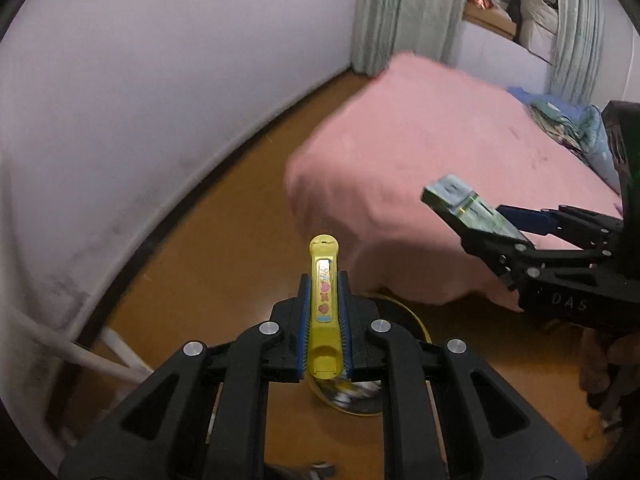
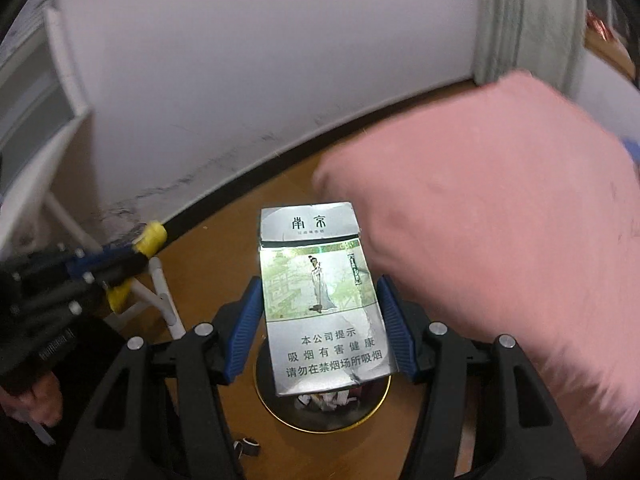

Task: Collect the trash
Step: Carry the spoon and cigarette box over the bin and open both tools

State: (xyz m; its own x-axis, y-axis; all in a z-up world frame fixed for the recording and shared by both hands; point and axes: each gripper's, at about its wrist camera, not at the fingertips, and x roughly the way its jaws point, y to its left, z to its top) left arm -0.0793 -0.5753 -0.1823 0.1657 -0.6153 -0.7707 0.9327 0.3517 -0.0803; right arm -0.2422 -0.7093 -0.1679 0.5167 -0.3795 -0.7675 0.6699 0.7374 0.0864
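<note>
My left gripper (image 1: 325, 279) is shut on a narrow yellow plastic case (image 1: 324, 300) with small pink stickers, held upright between the blue pads. Below it, mostly hidden by the fingers, stands a round dark bin with a gold rim (image 1: 418, 320) on the wooden floor. My right gripper (image 2: 320, 280) is shut on a silver and green cigarette pack (image 2: 320, 308), directly above the same bin (image 2: 372, 408), which holds scraps of paper. Each gripper shows in the other's view: the right gripper (image 1: 492, 222) with the pack (image 1: 456, 198), the left gripper (image 2: 134, 258) with the yellow case (image 2: 152, 237).
A bed with a pink sheet (image 1: 420, 152) stands just right of the bin, with blue patterned bedding (image 1: 576, 132) on it. A white wall and dark skirting run behind. A white tube frame (image 2: 160, 292) is at the left. A small ring-shaped scrap (image 2: 248, 446) lies on the floor.
</note>
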